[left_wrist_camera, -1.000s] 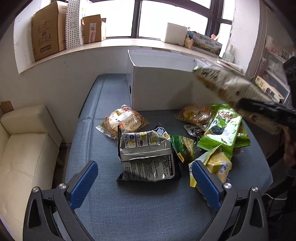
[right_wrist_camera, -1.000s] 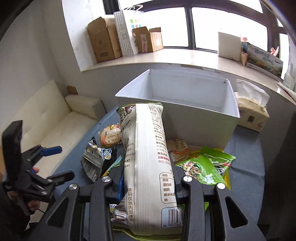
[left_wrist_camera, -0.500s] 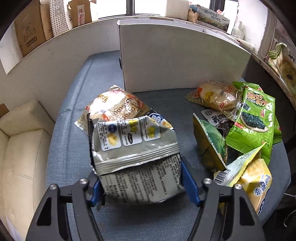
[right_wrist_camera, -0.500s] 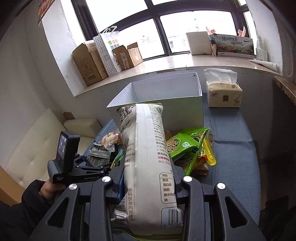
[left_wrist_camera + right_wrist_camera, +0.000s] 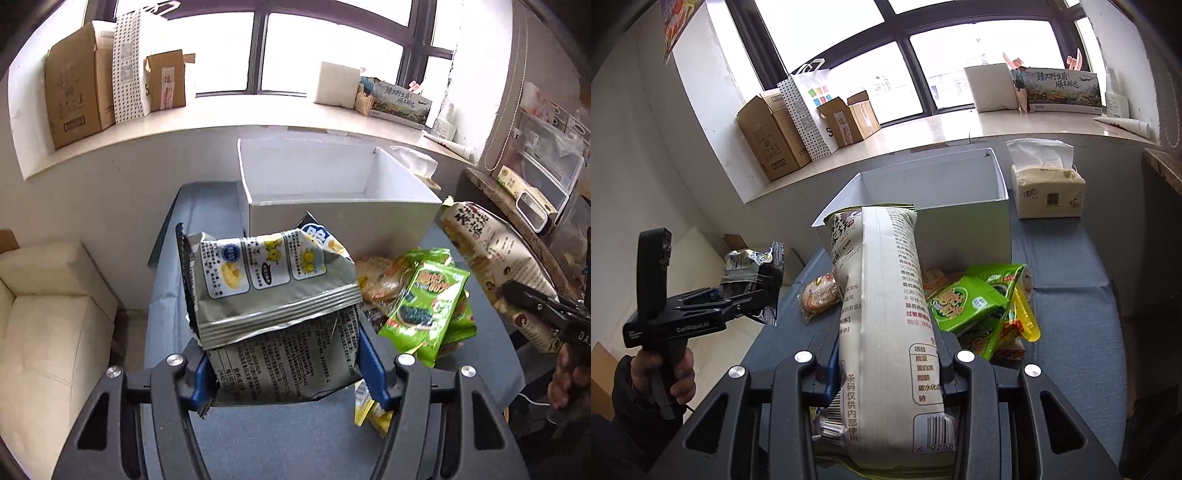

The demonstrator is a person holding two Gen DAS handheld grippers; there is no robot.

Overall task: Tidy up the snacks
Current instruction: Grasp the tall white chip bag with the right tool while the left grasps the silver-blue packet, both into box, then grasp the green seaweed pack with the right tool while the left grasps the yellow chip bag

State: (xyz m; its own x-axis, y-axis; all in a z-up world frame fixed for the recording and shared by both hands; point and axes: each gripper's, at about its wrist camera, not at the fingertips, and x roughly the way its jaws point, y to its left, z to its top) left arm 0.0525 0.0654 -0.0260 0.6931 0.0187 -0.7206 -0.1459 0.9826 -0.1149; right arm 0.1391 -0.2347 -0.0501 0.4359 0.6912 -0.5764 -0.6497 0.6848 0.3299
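Note:
My left gripper has a crumpled silver snack bag between its blue pads; the jaws are closing on it and it hangs clear of the blue-grey table. An open white box stands just beyond it. My right gripper is shut on a tall white snack bag, held upright in front of the same white box. From the right wrist view, the left gripper and its silver bag hover off the table's left edge.
Green seaweed packs, a yellow pack and a bread pack lie on the table before the box. A tissue box sits right of the box. A cream sofa is at the left. Cardboard boxes line the windowsill.
The left gripper dropped over the silver bag, closed its wide jaws on it and lifted it off the table. The right gripper kept its white bag and rolled a little.

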